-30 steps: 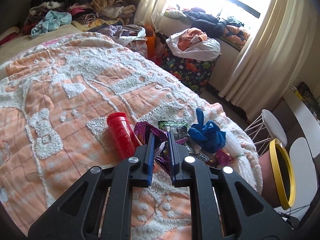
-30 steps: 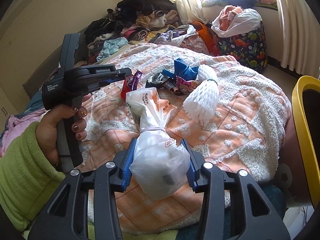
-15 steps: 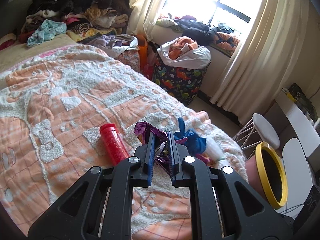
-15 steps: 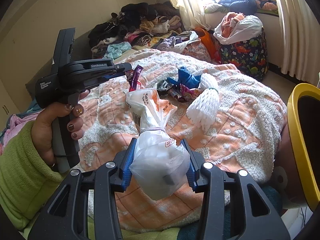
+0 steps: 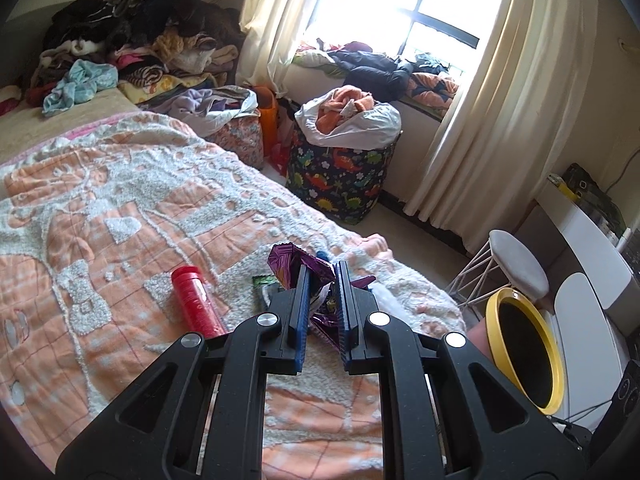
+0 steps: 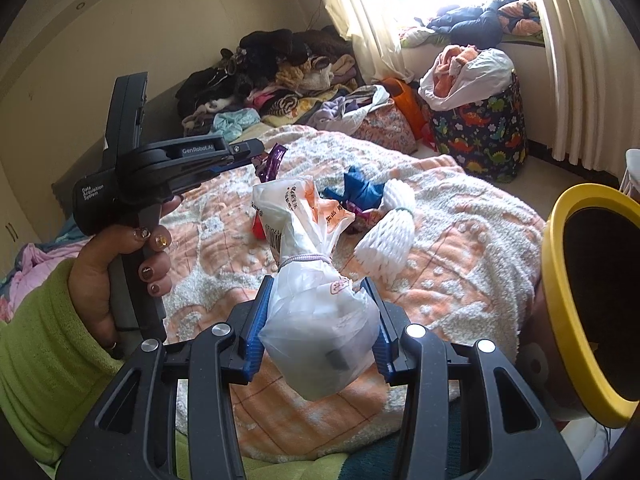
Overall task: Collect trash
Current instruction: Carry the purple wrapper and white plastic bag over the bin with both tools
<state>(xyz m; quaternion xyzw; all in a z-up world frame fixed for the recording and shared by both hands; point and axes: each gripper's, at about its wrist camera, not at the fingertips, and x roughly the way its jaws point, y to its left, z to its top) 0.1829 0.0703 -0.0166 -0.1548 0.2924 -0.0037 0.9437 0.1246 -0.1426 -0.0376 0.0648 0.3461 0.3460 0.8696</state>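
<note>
My left gripper (image 5: 322, 276) is shut on a crumpled purple foil wrapper (image 5: 294, 262) and holds it above the bed; it also shows in the right wrist view (image 6: 256, 152) with the wrapper (image 6: 273, 162) sticking up. My right gripper (image 6: 318, 292) is shut on a tied white plastic bag (image 6: 316, 320), held above the bed's near edge. On the bedspread lie a red bottle (image 5: 194, 304), a blue glove (image 6: 360, 190), a white foam net (image 6: 390, 232) and small wrappers (image 5: 266, 284). A yellow-rimmed bin (image 6: 592, 300) stands at the right, also in the left wrist view (image 5: 522, 344).
An orange and white bedspread (image 5: 120, 216) covers the bed. Clothes are piled at the bed's far end (image 5: 132, 48). A dinosaur-print hamper (image 5: 344, 176) stands by the curtains (image 5: 500, 112). A white stool (image 5: 516, 264) and a white chair (image 5: 584, 320) stand beside the bin.
My left gripper has lifted the purple wrapper up off the trash pile and away from the bed. My right gripper still holds the white bag, almost unmoved.
</note>
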